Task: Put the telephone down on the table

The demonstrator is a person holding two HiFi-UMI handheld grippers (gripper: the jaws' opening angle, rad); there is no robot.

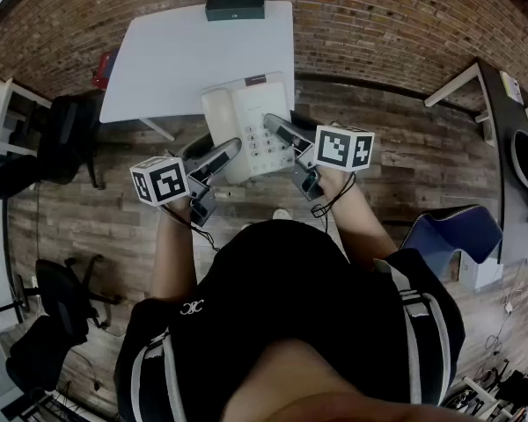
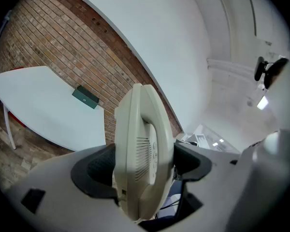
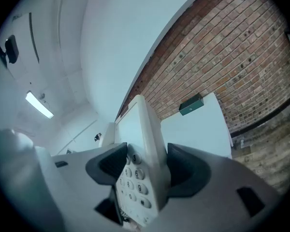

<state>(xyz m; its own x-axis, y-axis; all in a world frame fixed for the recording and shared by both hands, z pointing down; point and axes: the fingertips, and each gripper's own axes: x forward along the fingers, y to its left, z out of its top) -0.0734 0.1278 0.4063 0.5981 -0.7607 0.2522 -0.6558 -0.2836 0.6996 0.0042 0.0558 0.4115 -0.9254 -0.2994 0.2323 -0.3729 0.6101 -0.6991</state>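
2 grippers carry the phone (image 1: 246,121) between them, in the air in front of the person, just short of the table (image 1: 176,69) and not resting on it. The left gripper (image 2: 142,161) is clamped across the handset side. The right gripper (image 3: 142,166) is clamped across the keypad side, with 1 pad on the key face and 1 on the underside. Recommended: move both grippers forward together until the whole base is over the tabletop, keep them level so the handset does not tip from its cradle, and lower the phone flat. Release only once the base sits fully, well clear of the box (image 1: 235,4) at the far edge. Legible writing: key numerals 3, 5, 6, 8, 9, 0 and # in the right gripper view. No brand can be read, and a small red label at the phone's top edge is too small to read.
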